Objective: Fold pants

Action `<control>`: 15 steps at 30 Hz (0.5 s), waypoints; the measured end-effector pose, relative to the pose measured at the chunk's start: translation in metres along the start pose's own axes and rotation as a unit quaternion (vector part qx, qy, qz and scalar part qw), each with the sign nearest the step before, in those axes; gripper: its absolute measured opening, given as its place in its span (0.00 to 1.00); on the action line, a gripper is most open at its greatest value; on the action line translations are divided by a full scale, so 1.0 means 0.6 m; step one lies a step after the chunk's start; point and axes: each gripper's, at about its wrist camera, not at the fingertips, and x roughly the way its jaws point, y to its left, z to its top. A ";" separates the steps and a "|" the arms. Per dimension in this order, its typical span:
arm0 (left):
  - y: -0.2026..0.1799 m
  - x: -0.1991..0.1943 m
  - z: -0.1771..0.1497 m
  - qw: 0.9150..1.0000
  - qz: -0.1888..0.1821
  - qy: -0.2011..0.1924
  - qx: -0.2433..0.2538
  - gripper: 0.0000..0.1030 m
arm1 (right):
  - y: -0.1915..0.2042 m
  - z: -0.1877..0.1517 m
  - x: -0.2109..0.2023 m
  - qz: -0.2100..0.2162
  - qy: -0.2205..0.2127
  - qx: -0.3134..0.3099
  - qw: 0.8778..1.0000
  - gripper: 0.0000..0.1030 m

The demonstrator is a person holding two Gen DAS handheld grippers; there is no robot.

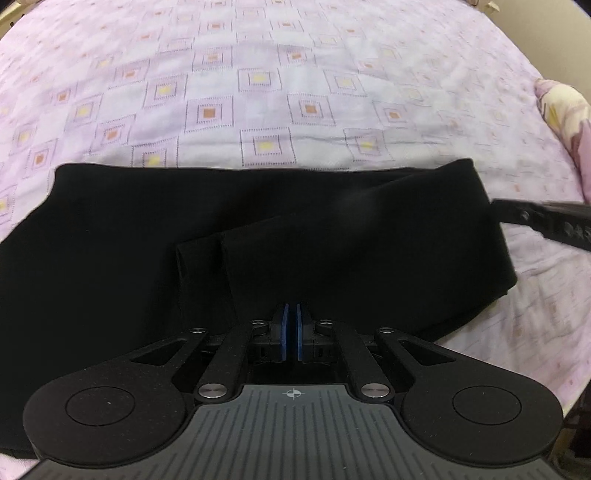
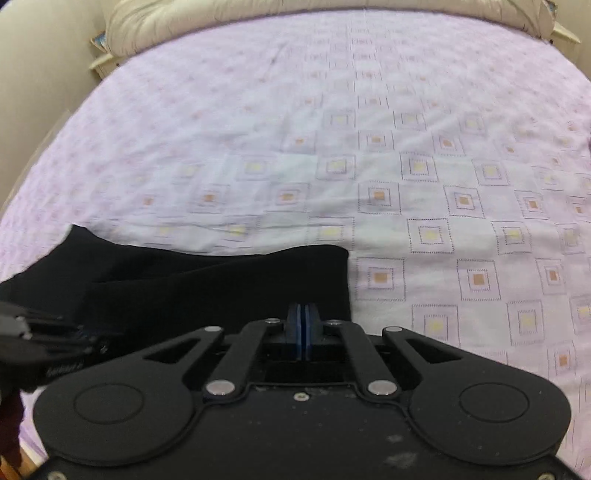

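Observation:
Black pants [image 1: 258, 229] lie folded on the bed, with the leg ends laid back over the rest near the middle. My left gripper [image 1: 292, 314] is shut, its blue pads together with nothing between them, at the pants' near edge. In the right wrist view the pants [image 2: 221, 288] end just left of centre. My right gripper [image 2: 305, 314] is shut and empty, over the pants' right end. Each gripper shows at the edge of the other's view: the right one [image 1: 546, 218] and the left one [image 2: 44, 332].
The bed has a pink-lilac sheet [image 1: 295, 92] with square patterns. A flowered pillow [image 1: 565, 107] lies at the right edge. A beige padded headboard [image 2: 258, 22] and wall stand at the far side. The bed's near edge [image 2: 14, 446] shows at the bottom left.

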 end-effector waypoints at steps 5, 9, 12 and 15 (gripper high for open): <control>0.010 0.002 0.006 1.000 -0.006 0.012 -0.020 0.04 | -0.010 0.012 0.056 -0.012 0.040 -0.009 0.999 0.04; 0.012 -0.001 0.002 0.999 -0.006 0.010 -0.032 0.04 | -0.007 0.015 0.058 -0.010 0.041 -0.017 0.999 0.04; 0.007 -0.013 0.002 0.999 -0.001 0.005 -0.039 0.05 | -0.009 0.017 0.035 -0.011 0.022 -0.024 0.999 0.07; 0.004 -0.032 -0.010 0.999 0.006 -0.004 -0.044 0.05 | -0.011 0.006 0.009 0.009 -0.003 -0.031 0.999 0.08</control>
